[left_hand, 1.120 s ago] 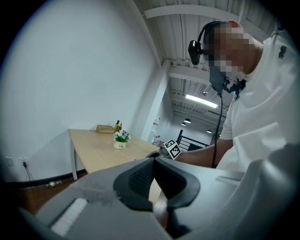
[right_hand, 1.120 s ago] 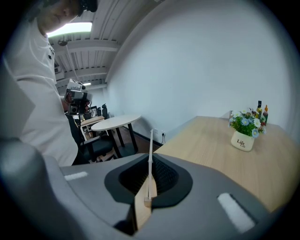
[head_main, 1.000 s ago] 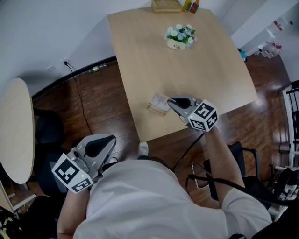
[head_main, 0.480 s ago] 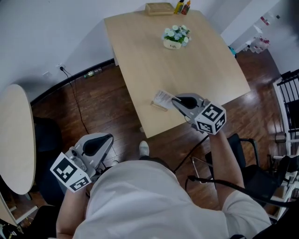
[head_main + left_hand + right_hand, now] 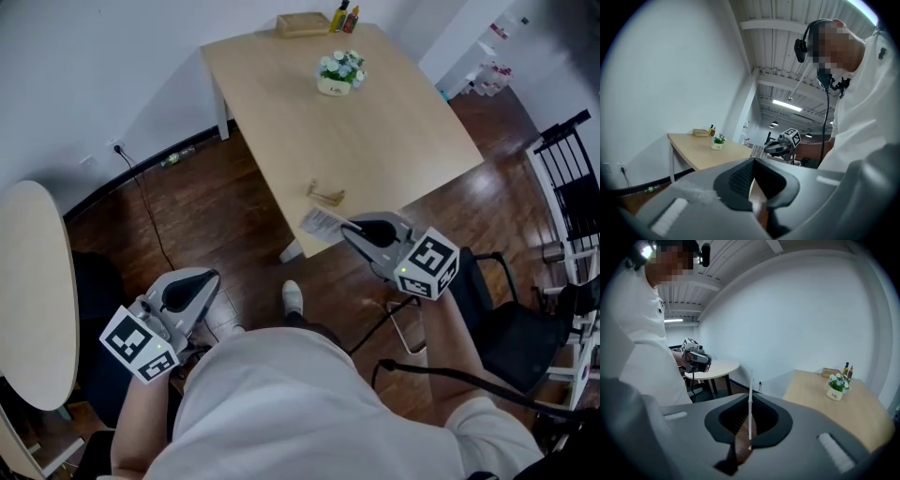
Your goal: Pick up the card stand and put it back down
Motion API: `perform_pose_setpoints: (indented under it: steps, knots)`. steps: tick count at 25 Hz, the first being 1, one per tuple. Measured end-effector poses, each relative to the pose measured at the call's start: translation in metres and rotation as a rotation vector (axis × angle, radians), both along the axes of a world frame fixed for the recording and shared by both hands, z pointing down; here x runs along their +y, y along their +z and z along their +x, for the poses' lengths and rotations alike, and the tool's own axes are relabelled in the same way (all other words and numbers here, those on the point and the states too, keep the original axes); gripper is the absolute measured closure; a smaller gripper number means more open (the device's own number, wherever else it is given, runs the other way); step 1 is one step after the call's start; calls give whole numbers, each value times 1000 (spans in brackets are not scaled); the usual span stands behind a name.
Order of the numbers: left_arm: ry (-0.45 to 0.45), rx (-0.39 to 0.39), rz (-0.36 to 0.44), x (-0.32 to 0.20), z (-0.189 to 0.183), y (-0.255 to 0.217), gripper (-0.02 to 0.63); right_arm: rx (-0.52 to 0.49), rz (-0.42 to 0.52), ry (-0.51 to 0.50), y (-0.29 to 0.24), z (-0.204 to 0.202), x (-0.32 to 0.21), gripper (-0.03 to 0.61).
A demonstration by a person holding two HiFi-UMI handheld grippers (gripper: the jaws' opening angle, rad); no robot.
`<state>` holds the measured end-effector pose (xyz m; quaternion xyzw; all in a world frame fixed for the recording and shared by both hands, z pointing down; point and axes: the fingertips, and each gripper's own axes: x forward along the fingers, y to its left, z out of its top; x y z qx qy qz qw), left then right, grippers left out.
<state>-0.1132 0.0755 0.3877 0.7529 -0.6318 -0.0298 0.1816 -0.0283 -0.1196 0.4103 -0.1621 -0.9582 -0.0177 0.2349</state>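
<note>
The card stand's small wooden base point(image 5: 326, 194) lies on the light wood table point(image 5: 375, 122) near its front edge. Its white card point(image 5: 322, 223) is out of the base and hangs over the floor just off that edge. My right gripper point(image 5: 345, 228) is shut on the card. In the right gripper view the card point(image 5: 750, 401) stands edge-on, a thin white strip between the closed jaws. My left gripper point(image 5: 211, 278) is low at the left over the dark floor, far from the table, shut with nothing in it point(image 5: 753, 161).
A pot of white flowers point(image 5: 337, 71), a wooden box point(image 5: 302, 23) and small bottles point(image 5: 343, 17) stand at the table's far end. A round pale table point(image 5: 33, 291) is at the left. Black chairs point(image 5: 511, 319) and a rack point(image 5: 562, 169) crowd the right.
My right gripper has drawn back from the table and risen with the white card, which has left the wooden base on the tabletop. The left gripper has shifted slightly.
</note>
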Motion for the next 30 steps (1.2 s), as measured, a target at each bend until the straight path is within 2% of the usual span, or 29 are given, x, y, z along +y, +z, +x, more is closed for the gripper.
perform_pose_setpoints:
  steps: [9,16,21,26,30]
  knots:
    - [61,2,-7,64,8,8,612,3,-9,18,-20,35,104,558]
    - [93,-5,3,91,15,14,612,-3,-16,10,-30,53,167,558]
    - [92,-15,12,102,16,17,612,-9,-14,10,-33,60,194,558]
    - [104,-31,10,106,15,18,612,-32,14,-36,-40,61,210,558]
    - [113,-73,-4,106,16,18,614,-40,14,-29,-43,61,212,558]
